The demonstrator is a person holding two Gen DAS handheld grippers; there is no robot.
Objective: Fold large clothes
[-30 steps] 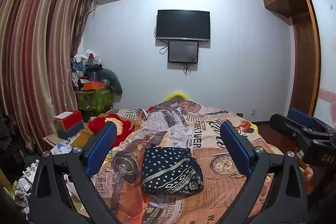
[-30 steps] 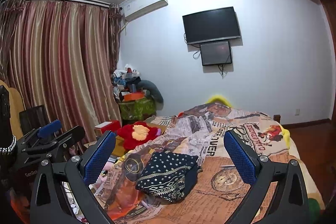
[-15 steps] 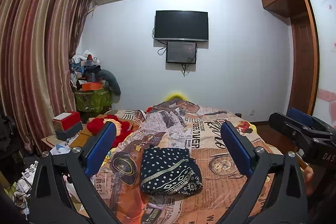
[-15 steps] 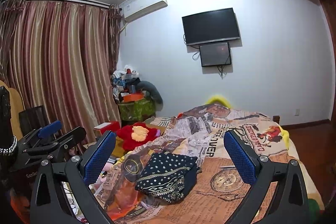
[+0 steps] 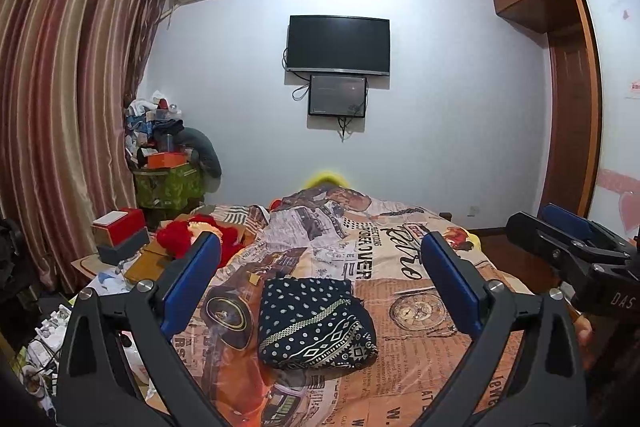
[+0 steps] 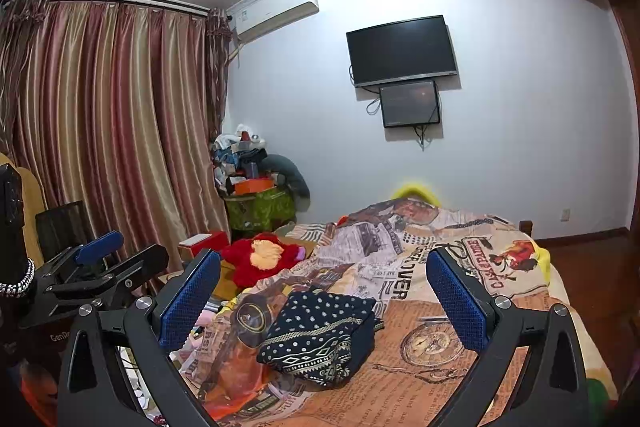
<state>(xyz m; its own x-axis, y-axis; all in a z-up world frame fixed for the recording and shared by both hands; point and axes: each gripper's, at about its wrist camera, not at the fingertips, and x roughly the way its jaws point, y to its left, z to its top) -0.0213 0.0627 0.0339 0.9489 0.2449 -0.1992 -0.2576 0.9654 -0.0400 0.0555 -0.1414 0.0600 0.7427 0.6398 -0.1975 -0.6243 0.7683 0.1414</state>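
A dark navy garment with white dots and a patterned band [image 5: 314, 323] lies folded in a compact bundle on the bed's printed orange cover [image 5: 404, 267]. It also shows in the right wrist view [image 6: 320, 331]. My left gripper [image 5: 320, 287] is open and empty, held above and short of the bundle. My right gripper [image 6: 322, 291] is open and empty, likewise held back from it. Each gripper shows at the edge of the other's view, the right one [image 5: 568, 247] and the left one [image 6: 100, 267].
A red plush toy [image 6: 260, 259] and boxes [image 5: 120, 235] sit at the bed's left side. A cluttered pile [image 5: 168, 163] stands by the striped curtain [image 5: 68, 107]. A TV [image 5: 338, 45] hangs on the far wall. A wooden wardrobe [image 5: 568, 87] stands at right.
Both views have shifted only slightly, the left wrist view a little to the right. The bundle lies as before and both grippers stay open.
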